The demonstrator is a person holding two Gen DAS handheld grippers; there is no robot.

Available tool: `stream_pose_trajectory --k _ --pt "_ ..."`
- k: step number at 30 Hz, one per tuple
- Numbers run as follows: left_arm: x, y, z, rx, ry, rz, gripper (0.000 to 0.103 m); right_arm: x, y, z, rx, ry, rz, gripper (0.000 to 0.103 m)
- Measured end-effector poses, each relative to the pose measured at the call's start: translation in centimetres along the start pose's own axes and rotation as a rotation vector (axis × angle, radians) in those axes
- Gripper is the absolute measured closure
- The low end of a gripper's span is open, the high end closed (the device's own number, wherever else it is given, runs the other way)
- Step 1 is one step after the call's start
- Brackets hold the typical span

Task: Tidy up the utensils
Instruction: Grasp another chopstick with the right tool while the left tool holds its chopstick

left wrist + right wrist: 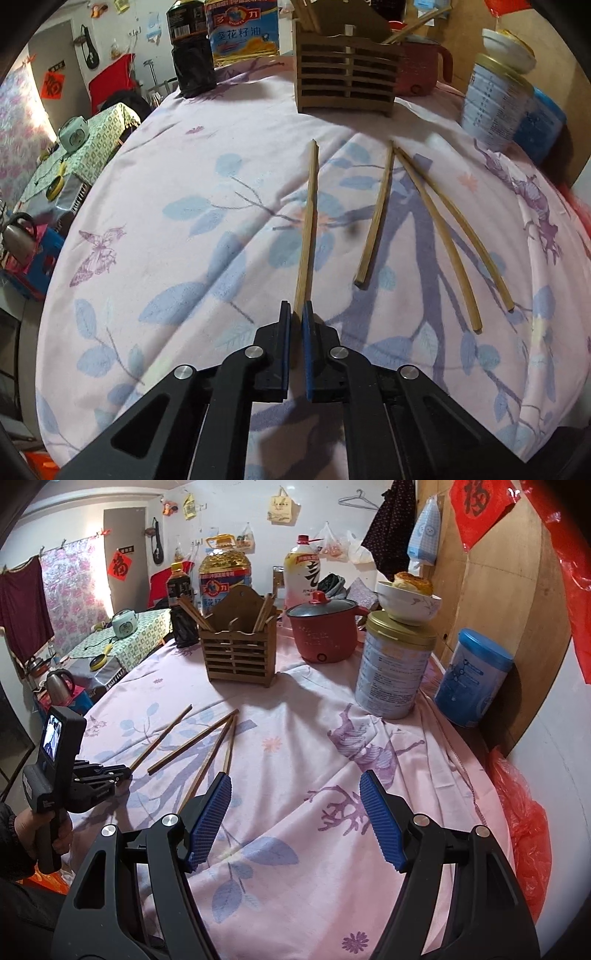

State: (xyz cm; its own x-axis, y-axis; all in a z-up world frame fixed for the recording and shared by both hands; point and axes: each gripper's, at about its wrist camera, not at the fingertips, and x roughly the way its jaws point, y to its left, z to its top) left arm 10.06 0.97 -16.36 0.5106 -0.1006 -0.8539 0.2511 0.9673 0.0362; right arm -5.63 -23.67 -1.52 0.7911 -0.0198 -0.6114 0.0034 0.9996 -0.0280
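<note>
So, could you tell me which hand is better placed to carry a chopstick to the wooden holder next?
Left. The left gripper is already shut on the end of one chopstick, pointing toward the wooden holder. The right gripper is open, holding nothing.

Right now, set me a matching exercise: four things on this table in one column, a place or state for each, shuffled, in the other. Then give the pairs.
Things:
1. left tool
2. right tool
3. white bowl
4. wooden holder

Places or states:
A. open above bare cloth, nothing between its pads
B. stands at the far end of the table with chopsticks upright in it
C. shut on the near end of a chopstick
D. sits on top of a gold-lidded tin

Pairs: 1-C, 2-A, 3-D, 4-B
</note>
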Motion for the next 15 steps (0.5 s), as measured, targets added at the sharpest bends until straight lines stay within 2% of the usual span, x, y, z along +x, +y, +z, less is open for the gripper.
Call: stream_pose_trajectory --k 7,11,13,15 --pt "0.1 -0.1 0.5 -0.036 -0.001 -0.004 0.097 -0.1 0.2 0.1 -0.01 -0.004 0.01 0.032" --pt "-1.1 0.0 0.9 -0.038 -0.014 -0.009 0.097 0.9 0.0 0.0 0.034 0.021 0.047 0.033" --pt "-2.2 0.2 1.3 -0.041 -0.026 -0.007 0.097 1.9 0.1 -0.1 0.056 0.045 0.085 0.037" --pt "-3.6 0.5 1.6 -0.042 -0.038 0.0 0.098 3.5 0.6 -0.2 0.064 0.088 0.13 0.048"
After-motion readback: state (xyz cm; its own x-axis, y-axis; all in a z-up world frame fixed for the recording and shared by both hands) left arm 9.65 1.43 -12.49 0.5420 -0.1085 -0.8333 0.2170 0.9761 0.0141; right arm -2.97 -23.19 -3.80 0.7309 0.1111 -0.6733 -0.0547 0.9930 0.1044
